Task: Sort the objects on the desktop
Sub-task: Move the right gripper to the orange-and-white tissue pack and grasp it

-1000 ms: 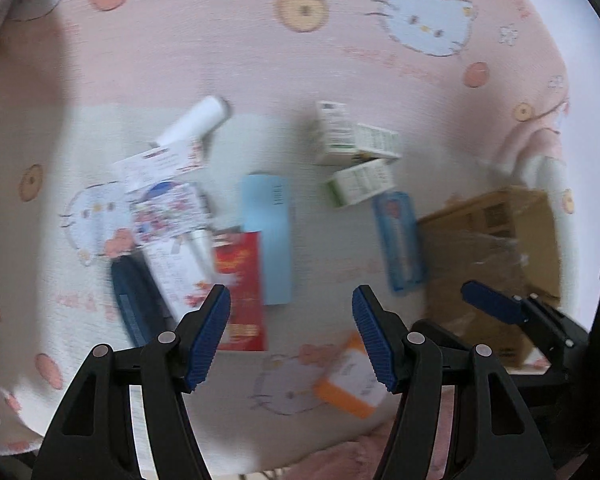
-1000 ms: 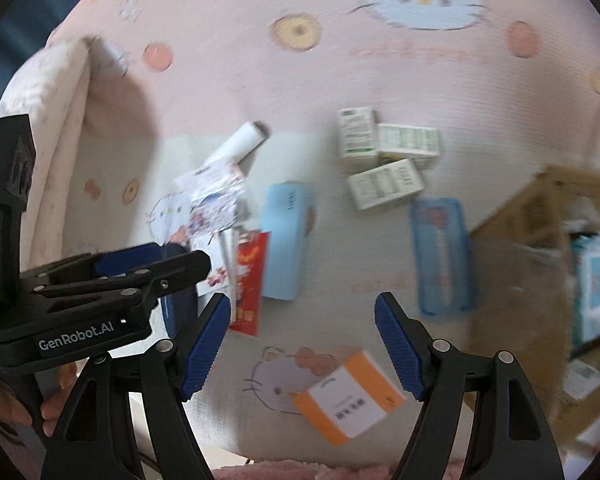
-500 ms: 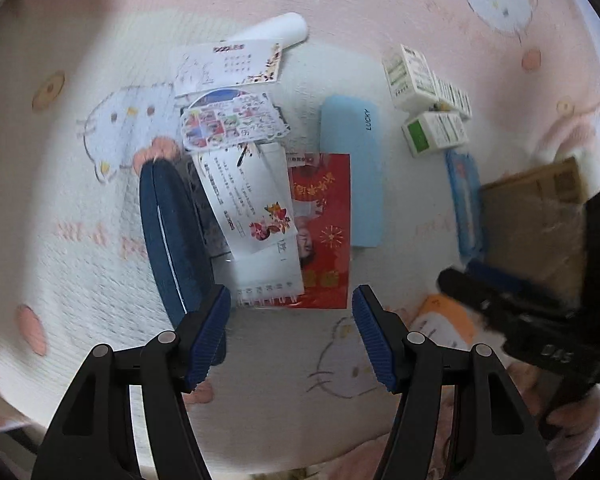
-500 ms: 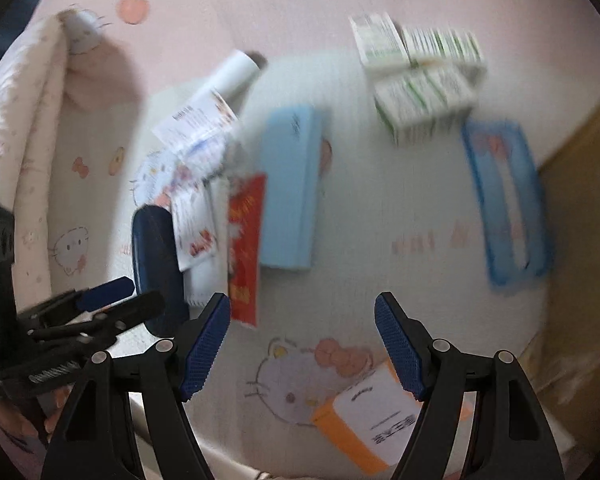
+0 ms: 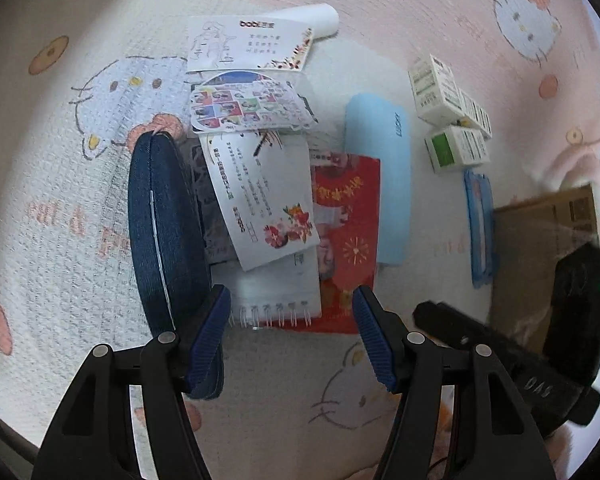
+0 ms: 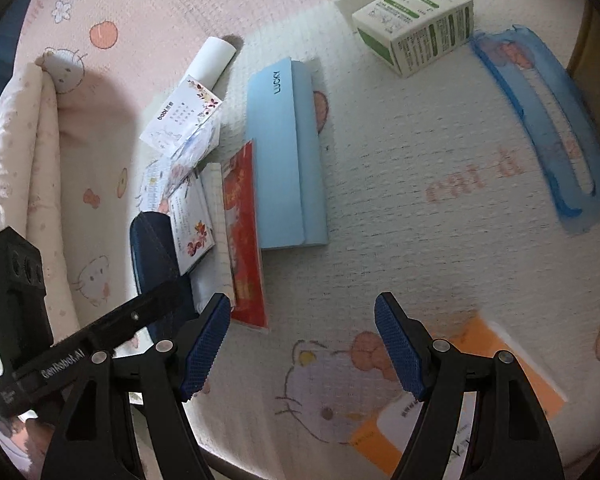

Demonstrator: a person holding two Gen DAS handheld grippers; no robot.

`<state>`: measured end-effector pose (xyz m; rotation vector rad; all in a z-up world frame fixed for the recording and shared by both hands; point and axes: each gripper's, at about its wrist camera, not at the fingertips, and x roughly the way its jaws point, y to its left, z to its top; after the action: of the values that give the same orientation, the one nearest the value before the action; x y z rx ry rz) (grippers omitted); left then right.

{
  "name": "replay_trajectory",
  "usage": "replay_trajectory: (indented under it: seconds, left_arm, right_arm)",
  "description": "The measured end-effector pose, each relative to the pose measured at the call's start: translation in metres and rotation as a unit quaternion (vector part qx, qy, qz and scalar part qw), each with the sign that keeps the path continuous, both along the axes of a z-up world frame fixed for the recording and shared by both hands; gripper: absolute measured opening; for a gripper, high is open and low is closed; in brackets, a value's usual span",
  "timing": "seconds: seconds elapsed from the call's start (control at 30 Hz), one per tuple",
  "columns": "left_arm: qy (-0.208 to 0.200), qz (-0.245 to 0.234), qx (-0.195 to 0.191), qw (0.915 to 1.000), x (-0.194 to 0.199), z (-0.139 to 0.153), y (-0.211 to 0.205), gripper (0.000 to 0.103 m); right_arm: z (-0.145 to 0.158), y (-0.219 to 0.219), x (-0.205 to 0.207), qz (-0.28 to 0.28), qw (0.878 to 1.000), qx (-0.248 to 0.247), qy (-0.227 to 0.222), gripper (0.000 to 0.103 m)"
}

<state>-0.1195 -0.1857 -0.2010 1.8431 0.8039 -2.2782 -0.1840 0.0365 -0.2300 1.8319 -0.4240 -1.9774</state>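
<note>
A heap of cards and booklets lies on the cat-print cloth: a dark blue case [image 5: 164,232], a spiral notebook [image 5: 276,288], a flower card [image 5: 264,196], a red booklet [image 5: 348,240] and a light blue box [image 5: 384,176]. My left gripper [image 5: 292,336] hovers open just before the notebook's spiral edge. My right gripper [image 6: 302,346] hangs open above bare cloth, between the red booklet [image 6: 244,232] and an orange-and-white box [image 6: 460,396]. The light blue box [image 6: 286,156] lies ahead of it. Both grippers hold nothing.
Three white-and-green cartons [image 6: 414,28] and a blue plastic sleeve [image 6: 548,128] lie at the far right. A cardboard box [image 5: 548,248] stands at the right edge. A white roll [image 6: 216,60] and more cards [image 5: 248,44] lie at the back. A folded blanket [image 6: 24,168] borders the left.
Both grippers have dropped closer to the cloth and forward. The left one has closed in on the paper heap. The right one now sits beside the orange box.
</note>
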Motion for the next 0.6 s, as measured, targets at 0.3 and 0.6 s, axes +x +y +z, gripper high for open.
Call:
replay_trajectory:
  seconds: [0.3,0.6]
  left_arm:
    - [0.005,0.009,0.029,0.9995,-0.016,-0.004,-0.001,0.067]
    - [0.021,-0.06,0.032,0.9975,-0.027,0.004,0.046,0.067]
  right_arm:
    - [0.0,-0.002,-0.007,-0.013,1.0,-0.007,0.014,0.073]
    - [0.032,0.04,-0.003,-0.021,0.999,0.035,0.021,0.073]
